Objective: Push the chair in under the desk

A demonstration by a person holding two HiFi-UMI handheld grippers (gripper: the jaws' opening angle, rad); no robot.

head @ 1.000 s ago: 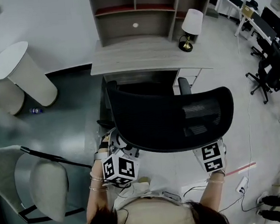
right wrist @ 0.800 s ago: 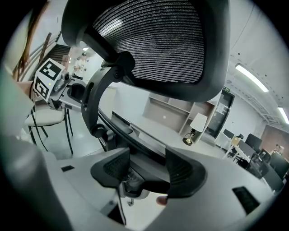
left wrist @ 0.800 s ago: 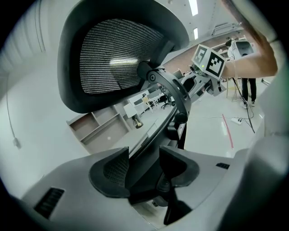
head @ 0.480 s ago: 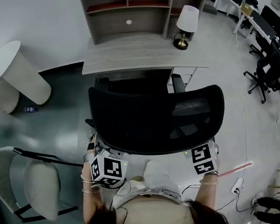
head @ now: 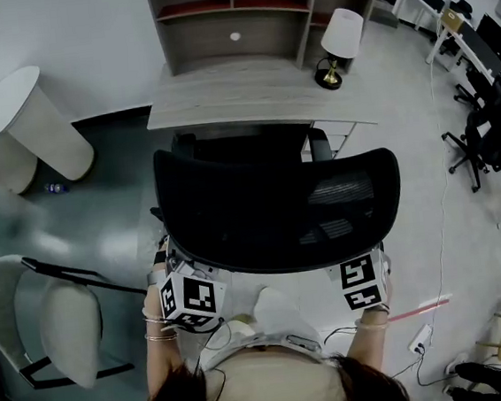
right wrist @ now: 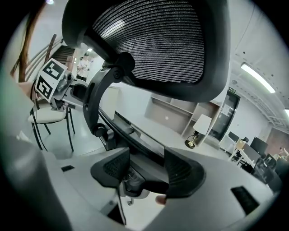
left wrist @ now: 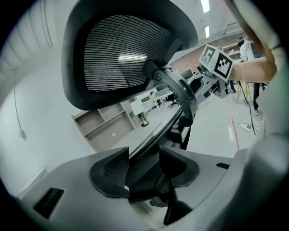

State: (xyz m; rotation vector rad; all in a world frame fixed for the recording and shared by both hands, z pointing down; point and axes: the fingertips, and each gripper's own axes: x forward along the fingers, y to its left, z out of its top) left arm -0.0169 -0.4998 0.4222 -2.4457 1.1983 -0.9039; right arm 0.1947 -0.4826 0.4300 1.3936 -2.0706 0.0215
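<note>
Because the office chair (head: 278,206) likely rolls easily, push gently; your left tool (left wrist: 143,169) and right tool (right wrist: 146,169) each clamp its stiff back.

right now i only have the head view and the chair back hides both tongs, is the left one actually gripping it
Observer: Yes. In the left gripper view, the lower rim of the chair backrest fills the gap between the jaws of the left tongs.
Operator: and the right one
Observer: Same there. The right tongs are shut on that rim, further along it.
Operator: anything behind the mesh between them
Observer: The backrest's curved black support arm rises between the two tongs.
</note>
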